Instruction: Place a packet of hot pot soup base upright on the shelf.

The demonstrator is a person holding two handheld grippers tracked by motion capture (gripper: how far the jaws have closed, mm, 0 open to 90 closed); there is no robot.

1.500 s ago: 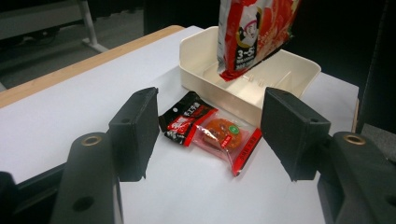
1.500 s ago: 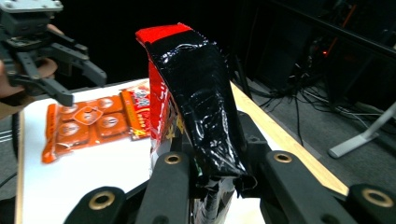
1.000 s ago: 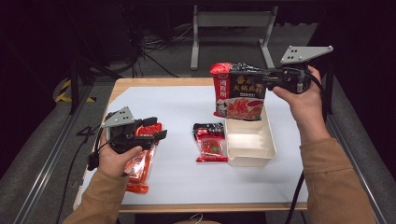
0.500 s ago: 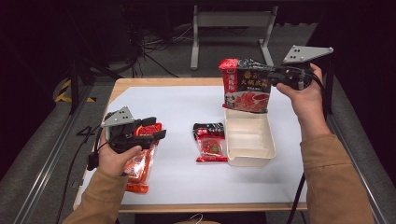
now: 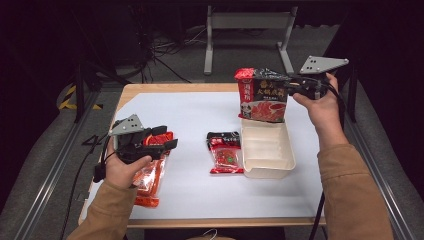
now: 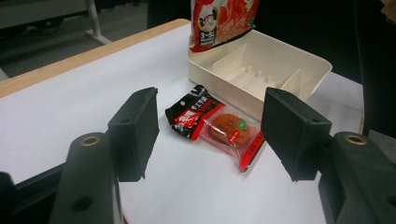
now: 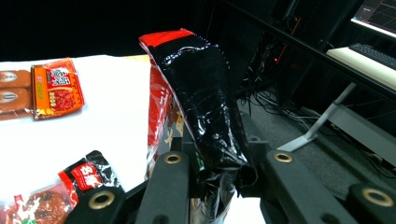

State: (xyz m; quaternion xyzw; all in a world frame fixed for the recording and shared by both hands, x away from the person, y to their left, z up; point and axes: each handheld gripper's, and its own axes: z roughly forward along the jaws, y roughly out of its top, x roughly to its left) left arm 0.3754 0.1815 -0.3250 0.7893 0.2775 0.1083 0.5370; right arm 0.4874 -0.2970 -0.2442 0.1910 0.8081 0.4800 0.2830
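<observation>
Above the far end of the cream tray (image 5: 267, 152), the right hand (image 5: 320, 102) is raised with its forearm sloping up from the near right, and the right gripper (image 5: 292, 89) reaches in sideways toward the left. Its jaws are clamped on the top edge of a red-and-black food bag (image 5: 262, 95), the crumpled black film (image 7: 210, 116) squeezed between them in the right gripper view. The bag hangs upright, long axis vertical, printed face toward the person, its lower edge at the tray's far rim; whether it touches the rim I cannot tell. The tray's long axis runs away from the person and its compartments lie bare. Just beside the tray's left wall lie two small sauce packets (image 5: 225, 152), touching each other. Well to the left of the tray, the left hand (image 5: 122, 167) rests low over a red packet (image 5: 147, 175), and the left gripper (image 5: 160, 142) points toward the tray, its jaws parted with nothing between them. White table (image 5: 190, 115) lies open between this hand and the packets.
</observation>
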